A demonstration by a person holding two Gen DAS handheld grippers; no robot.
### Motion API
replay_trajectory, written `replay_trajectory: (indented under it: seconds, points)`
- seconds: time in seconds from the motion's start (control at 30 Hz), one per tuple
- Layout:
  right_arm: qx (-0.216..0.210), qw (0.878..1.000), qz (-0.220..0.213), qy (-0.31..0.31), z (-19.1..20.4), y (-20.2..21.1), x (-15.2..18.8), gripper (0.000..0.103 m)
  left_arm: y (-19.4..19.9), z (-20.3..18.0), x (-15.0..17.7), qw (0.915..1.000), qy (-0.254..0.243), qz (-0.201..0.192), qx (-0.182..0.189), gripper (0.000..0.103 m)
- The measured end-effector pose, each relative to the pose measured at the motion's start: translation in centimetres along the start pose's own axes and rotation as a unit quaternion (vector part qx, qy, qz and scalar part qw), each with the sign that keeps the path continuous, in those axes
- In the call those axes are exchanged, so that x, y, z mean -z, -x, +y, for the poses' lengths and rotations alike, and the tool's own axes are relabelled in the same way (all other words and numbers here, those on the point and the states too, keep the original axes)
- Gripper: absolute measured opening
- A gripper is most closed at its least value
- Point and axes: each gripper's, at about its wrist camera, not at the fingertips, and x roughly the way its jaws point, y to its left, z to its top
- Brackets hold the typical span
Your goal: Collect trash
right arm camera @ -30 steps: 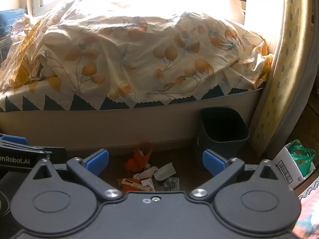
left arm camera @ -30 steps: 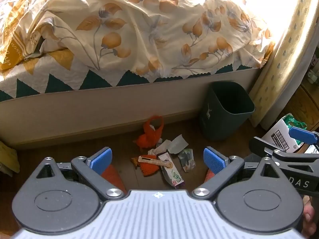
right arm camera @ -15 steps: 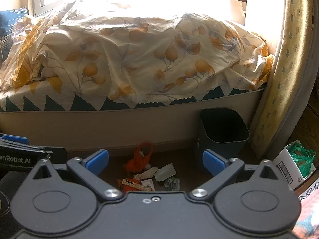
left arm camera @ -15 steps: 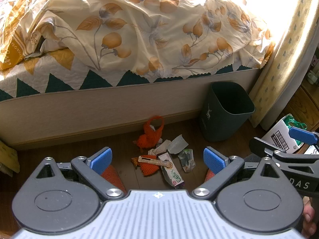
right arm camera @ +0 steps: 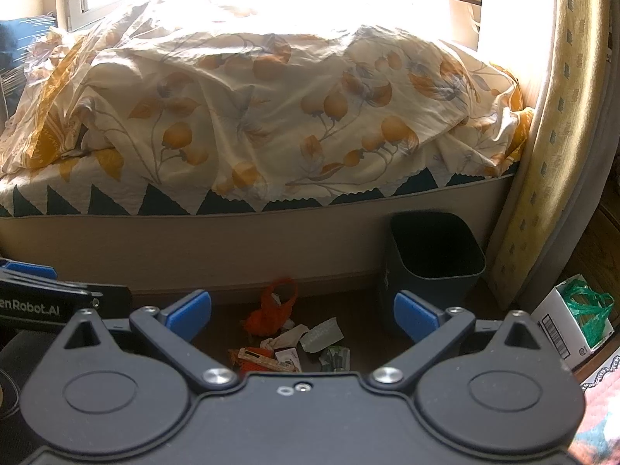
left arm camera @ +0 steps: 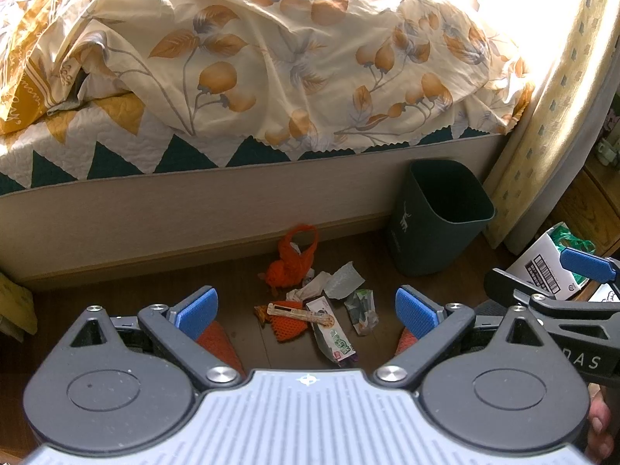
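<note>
A small heap of trash lies on the wooden floor by the bed: an orange net bag (left arm camera: 292,259) (right arm camera: 273,310), crumpled white paper (left arm camera: 343,281) (right arm camera: 321,335), a flat wooden stick (left arm camera: 300,312), a green-and-white wrapper (left arm camera: 335,339) and a crumpled foil wrapper (left arm camera: 362,306). A dark green bin (left arm camera: 438,217) (right arm camera: 434,259) stands empty to the right of the heap. My left gripper (left arm camera: 306,310) is open and empty, held above and short of the heap. My right gripper (right arm camera: 302,314) is open and empty, further back.
The bed (left arm camera: 193,201) with a floral cover runs along the far side. A curtain (left arm camera: 550,108) hangs to the right. A white box with a green bag (left arm camera: 550,259) (right arm camera: 569,321) sits on the floor at right.
Both views have shifted very slightly; the trash and bin sit in nearly the same places. Both grippers stay open.
</note>
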Motion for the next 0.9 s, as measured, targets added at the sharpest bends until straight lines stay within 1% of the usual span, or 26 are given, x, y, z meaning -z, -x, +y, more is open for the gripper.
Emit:
replay_trajectory:
  seconds: [0.67,0.9]
  points:
    - [0.006,1.000,-0.007,0.004,0.12,0.18,0.04,0.101,0.14,-0.06,-0.27,1.0000,0.001,0.004,-0.001,0.099]
    - [0.014,1.000,0.009,0.007,0.00,-0.18,-0.03,0.101,-0.52,-0.20,-0.15,0.9999,0.004,0.016,0.000,0.099]
